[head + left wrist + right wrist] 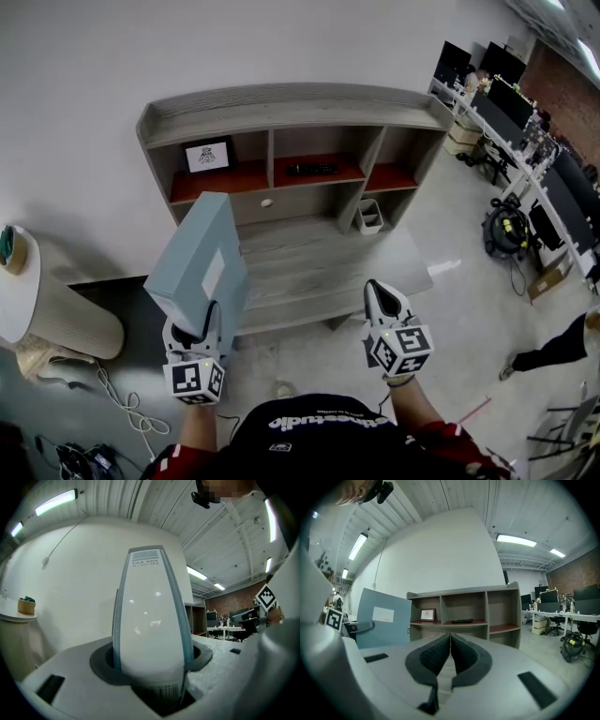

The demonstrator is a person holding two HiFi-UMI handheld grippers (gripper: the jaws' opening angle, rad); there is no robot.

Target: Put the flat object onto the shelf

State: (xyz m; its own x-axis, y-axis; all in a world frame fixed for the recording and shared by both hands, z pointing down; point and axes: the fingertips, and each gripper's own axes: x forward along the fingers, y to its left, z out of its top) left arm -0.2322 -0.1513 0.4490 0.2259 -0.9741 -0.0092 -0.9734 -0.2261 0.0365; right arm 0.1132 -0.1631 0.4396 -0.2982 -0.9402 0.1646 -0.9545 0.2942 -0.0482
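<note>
A flat blue-grey file box (199, 267) with a white label is held upright and tilted in my left gripper (194, 330), whose jaws clamp its lower edge. In the left gripper view the box's white spine (150, 620) rises straight up between the jaws. The grey wooden shelf unit (291, 103) stands ahead against the white wall, with three red-floored compartments. My right gripper (384, 298) hangs empty to the right with its jaws shut, pads touching (450, 656). From the right gripper view the file box (382, 618) shows at the left, in front of the shelf (464, 606).
In the shelf sit a small framed picture (207, 156) at left and a dark remote (311, 169) in the middle; a white bin (369, 216) stands on the lower ledge. A round white table (23, 281) is at left, cables (122, 403) on the floor, desks with monitors (525, 112) at right.
</note>
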